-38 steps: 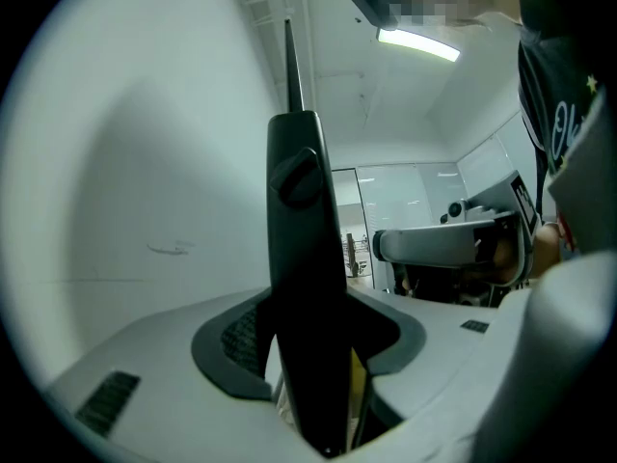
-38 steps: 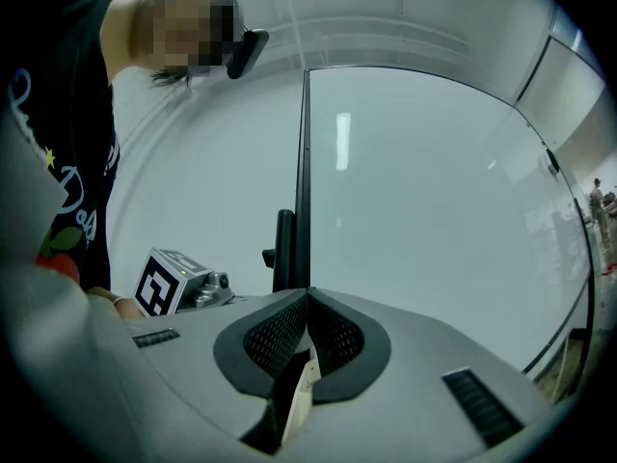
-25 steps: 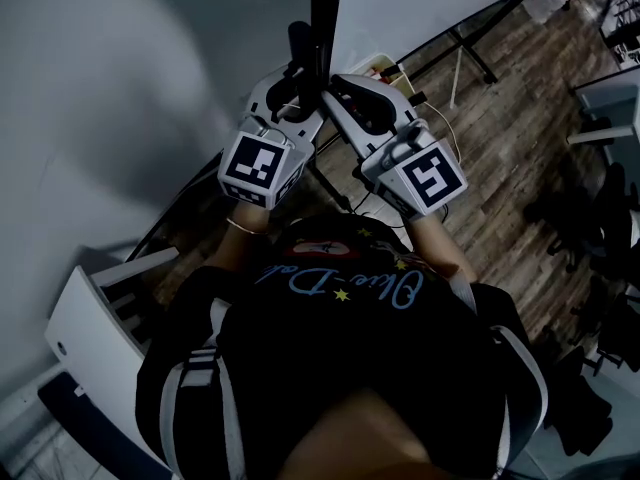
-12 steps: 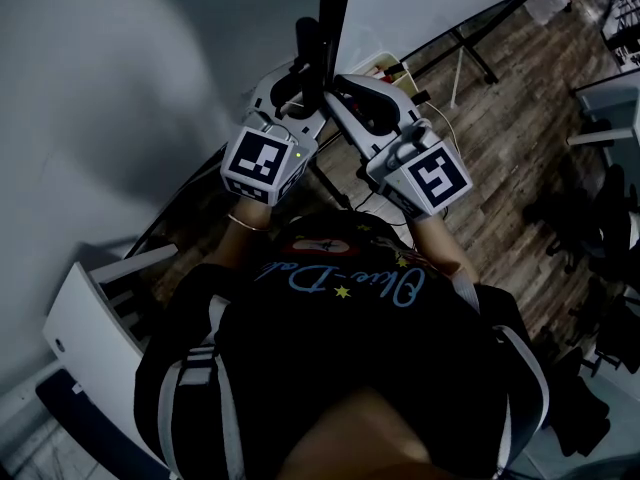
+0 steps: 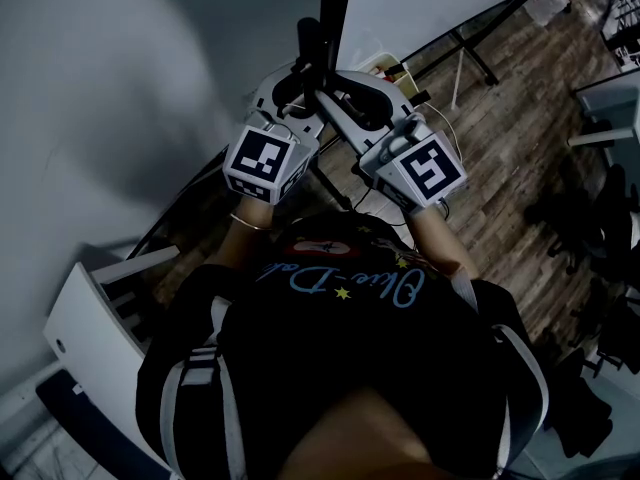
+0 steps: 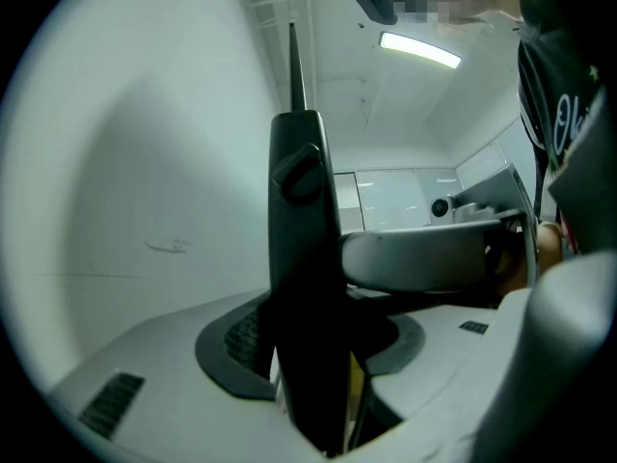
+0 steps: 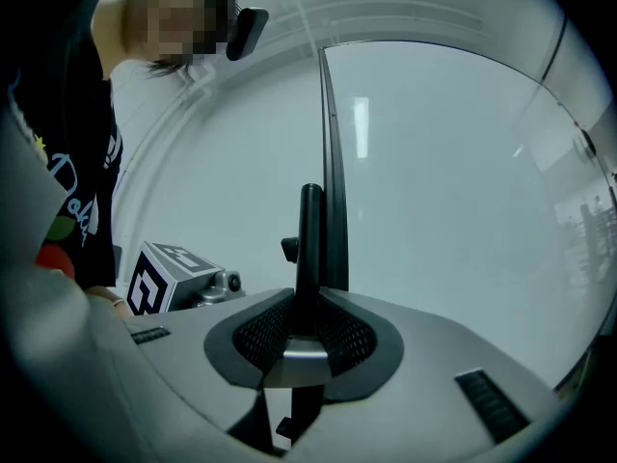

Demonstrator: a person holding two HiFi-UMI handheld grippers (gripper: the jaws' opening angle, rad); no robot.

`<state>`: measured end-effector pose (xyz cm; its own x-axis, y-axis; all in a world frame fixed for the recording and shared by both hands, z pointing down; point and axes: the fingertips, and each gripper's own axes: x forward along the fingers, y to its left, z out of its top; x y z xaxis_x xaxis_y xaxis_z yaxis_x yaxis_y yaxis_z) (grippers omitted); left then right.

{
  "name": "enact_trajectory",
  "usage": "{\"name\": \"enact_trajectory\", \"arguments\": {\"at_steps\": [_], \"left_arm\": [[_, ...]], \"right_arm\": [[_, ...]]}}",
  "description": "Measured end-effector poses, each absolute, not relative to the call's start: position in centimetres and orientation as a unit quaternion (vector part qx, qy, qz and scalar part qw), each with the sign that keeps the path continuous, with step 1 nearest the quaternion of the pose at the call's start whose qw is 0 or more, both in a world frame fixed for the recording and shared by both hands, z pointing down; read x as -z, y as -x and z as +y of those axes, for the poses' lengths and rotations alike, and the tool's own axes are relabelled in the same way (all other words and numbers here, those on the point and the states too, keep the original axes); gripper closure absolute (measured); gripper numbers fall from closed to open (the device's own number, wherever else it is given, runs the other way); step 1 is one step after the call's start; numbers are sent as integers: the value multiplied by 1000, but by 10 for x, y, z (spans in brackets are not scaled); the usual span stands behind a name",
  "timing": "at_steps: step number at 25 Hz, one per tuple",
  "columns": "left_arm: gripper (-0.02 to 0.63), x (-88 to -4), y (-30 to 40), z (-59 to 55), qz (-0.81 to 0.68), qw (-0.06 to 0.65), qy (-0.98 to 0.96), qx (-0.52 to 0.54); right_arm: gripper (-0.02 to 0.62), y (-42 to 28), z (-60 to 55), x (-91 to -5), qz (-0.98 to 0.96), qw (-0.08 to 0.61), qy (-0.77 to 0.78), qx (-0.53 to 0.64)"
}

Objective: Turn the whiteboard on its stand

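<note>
left gripper [image 6: 313, 340], right gripper [image 7: 307, 331], clamping black post [image 5: 308, 40]

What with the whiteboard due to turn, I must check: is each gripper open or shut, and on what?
Left gripper: shut on the post.
Right gripper: shut on the same post.

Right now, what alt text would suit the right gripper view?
The right gripper is shut on a black post beside the upright edge of the whiteboard. A marker cube and a person's dark shirt show at left.
</note>
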<state>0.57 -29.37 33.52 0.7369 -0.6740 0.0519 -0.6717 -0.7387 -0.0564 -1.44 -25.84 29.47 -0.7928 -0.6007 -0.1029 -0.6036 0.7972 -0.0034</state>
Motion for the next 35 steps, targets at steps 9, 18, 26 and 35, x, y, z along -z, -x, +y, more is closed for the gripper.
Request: {"name": "enact_trajectory", "arguments": {"at_steps": [9, 18, 26, 35], "left_arm": [[394, -336, -4, -295, 365, 12, 930, 36], [394, -333, -5, -291, 362, 10, 932, 35], [396, -329, -3, -289, 365, 8, 930, 35], [396, -327, -1, -288, 363, 8, 931, 35]], "right_arm": [[522, 13, -262, -298, 947, 50, 317, -2], [522, 13, -259, -295, 949, 52, 312, 2], [522, 15, -256, -289, 948, 56, 313, 7], [522, 16, -255, -287, 947, 56, 316, 6]]}}
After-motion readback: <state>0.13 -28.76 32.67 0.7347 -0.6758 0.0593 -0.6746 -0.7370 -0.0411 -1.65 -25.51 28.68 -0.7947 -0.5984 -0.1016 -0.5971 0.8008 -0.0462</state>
